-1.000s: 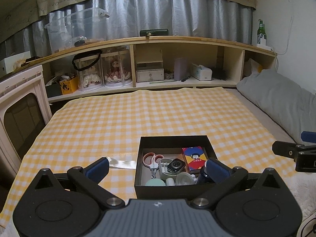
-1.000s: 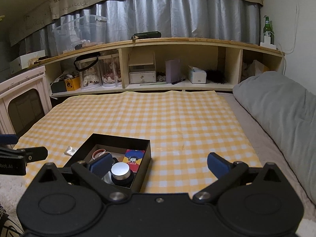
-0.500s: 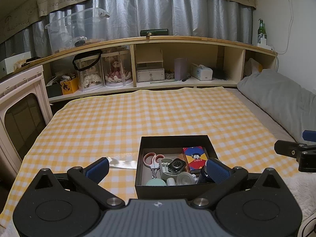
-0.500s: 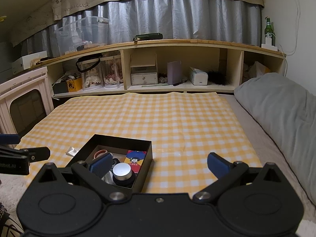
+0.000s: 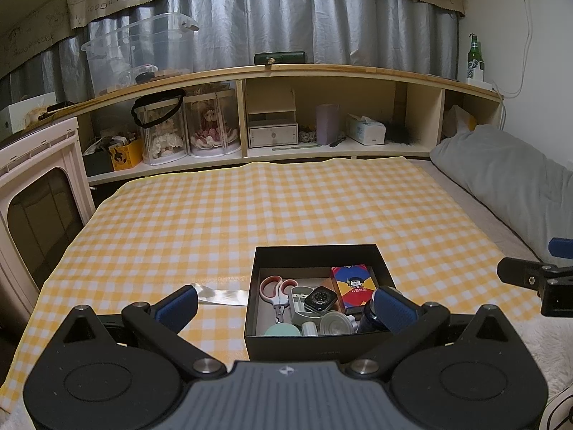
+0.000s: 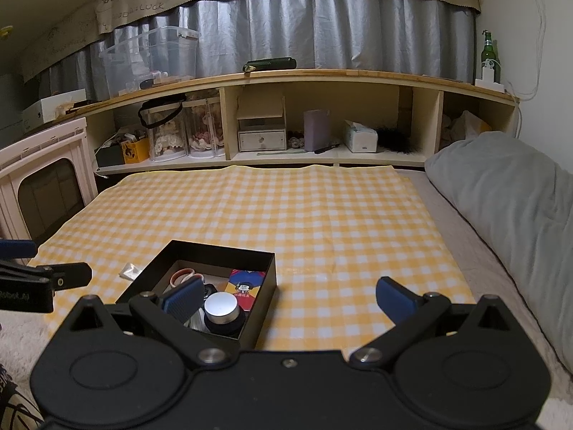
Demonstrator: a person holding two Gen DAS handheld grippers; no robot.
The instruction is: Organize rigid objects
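Note:
A black open box (image 5: 317, 251) (image 6: 222, 251) sits on the yellow checked cloth (image 5: 250, 211) near its front edge. Inside lie pink-handled scissors (image 5: 277, 292), a smartwatch (image 5: 319, 298), a red and blue card pack (image 5: 352, 283) (image 6: 245, 285), a mint round lid (image 5: 282, 330), a white cap (image 5: 336, 322) and a dark jar with a silver lid (image 6: 222, 306). A silvery foil packet (image 5: 224, 293) (image 6: 129, 270) lies on the cloth left of the box. My left gripper (image 5: 286, 310) is open, held low in front of the box. My right gripper (image 6: 286, 299) is open too, right of the box, nothing between its fingers.
A long wooden shelf (image 5: 322, 71) with doll cases, a drawer box and tissues runs along the back under grey curtains. A grey pillow (image 6: 512, 193) lies at the right. A pale cabinet (image 5: 32, 193) stands at the left. White fluffy fabric (image 5: 548, 351) borders the cloth's near edge.
Both views have shifted only slightly; the right wrist view has risen a little. The box and its contents lie as before, and both grippers stay open.

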